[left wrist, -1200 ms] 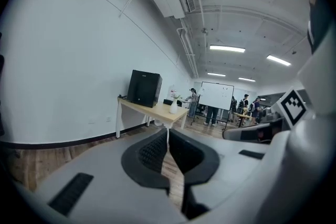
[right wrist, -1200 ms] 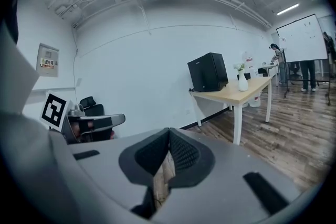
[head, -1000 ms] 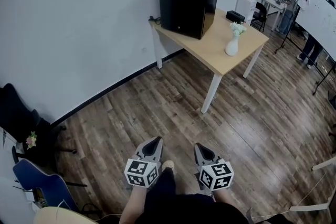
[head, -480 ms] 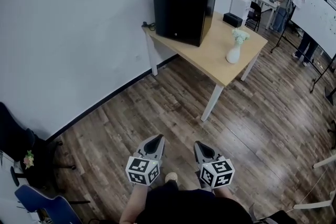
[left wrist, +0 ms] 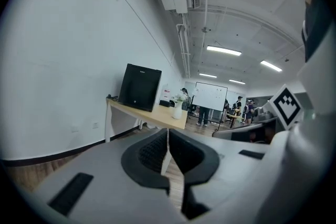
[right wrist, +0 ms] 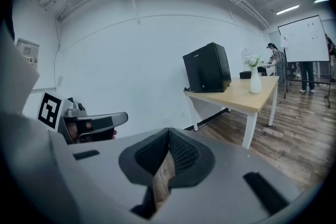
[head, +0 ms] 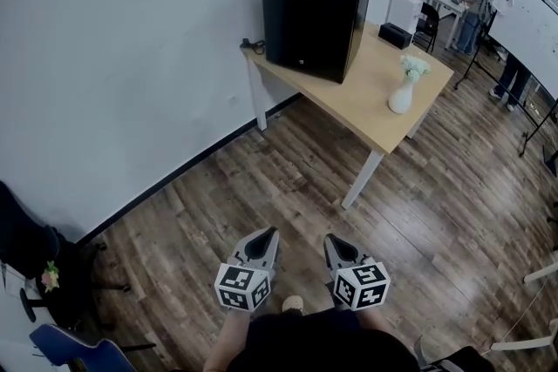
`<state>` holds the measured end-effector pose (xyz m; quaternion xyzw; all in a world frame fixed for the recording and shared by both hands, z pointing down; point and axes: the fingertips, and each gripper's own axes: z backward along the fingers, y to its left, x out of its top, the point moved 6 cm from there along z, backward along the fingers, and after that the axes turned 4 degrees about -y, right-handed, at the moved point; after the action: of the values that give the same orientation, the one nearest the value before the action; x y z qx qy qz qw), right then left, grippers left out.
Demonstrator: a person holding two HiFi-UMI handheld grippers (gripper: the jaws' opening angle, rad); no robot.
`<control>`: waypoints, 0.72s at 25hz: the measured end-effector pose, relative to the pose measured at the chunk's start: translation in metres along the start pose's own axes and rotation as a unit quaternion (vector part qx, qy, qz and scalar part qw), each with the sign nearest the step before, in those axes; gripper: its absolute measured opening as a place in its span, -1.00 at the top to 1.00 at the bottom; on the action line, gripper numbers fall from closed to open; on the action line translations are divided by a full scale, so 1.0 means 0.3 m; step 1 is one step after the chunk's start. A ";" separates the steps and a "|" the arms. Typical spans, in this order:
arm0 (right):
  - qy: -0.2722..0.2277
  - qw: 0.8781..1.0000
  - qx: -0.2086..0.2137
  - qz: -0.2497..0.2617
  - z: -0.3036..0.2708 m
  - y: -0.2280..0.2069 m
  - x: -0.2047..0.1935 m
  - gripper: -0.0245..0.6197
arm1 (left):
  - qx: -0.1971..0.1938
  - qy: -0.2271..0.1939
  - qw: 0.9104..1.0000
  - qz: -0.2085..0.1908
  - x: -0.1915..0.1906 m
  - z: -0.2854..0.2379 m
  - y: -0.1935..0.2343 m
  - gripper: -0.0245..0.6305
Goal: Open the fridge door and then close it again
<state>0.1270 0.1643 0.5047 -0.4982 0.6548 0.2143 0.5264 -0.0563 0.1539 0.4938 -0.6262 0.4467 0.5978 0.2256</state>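
A small black fridge (head: 314, 17) stands on the left end of a wooden table (head: 366, 104) against the white wall, door shut and facing me. It also shows in the left gripper view as the fridge (left wrist: 139, 87) and in the right gripper view as the fridge (right wrist: 207, 67). My left gripper (head: 268, 237) and right gripper (head: 332, 241) hover side by side over the wooden floor, well short of the table. Both are shut with nothing between the jaws, as the left gripper (left wrist: 168, 131) and right gripper (right wrist: 168, 131) show in their own views.
A white vase with flowers (head: 404, 89) and a small black box (head: 395, 35) sit on the table. A black chair (head: 35, 257) stands at the left wall. People stand by a whiteboard (head: 532, 26) at the far right.
The table and fridge have drifted slightly nearer and to the right in the head view as I walk forward. Both grippers stay shut and side by side.
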 end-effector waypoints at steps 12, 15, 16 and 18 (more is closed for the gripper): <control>0.013 1.000 0.004 -0.008 -0.028 -0.010 -0.016 0.95 | 0.017 0.019 1.000 0.009 -0.034 0.012 0.033 0.89; 0.008 1.000 0.008 -0.003 -0.064 -0.024 0.012 0.95 | 0.025 0.014 1.000 0.001 -0.014 -0.016 0.061 0.89; 0.007 1.000 0.010 -0.002 -0.078 -0.029 0.023 0.95 | 0.028 0.010 1.000 0.000 -0.003 -0.029 0.072 0.89; 0.006 1.000 0.016 0.000 -0.106 -0.037 0.044 0.95 | 0.033 0.005 0.999 -0.001 0.017 -0.054 0.091 0.89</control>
<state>0.1222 0.1286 0.5068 -0.4905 0.6619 0.2005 0.5302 -0.0706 0.1257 0.4988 -0.6214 0.4668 0.5798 0.2443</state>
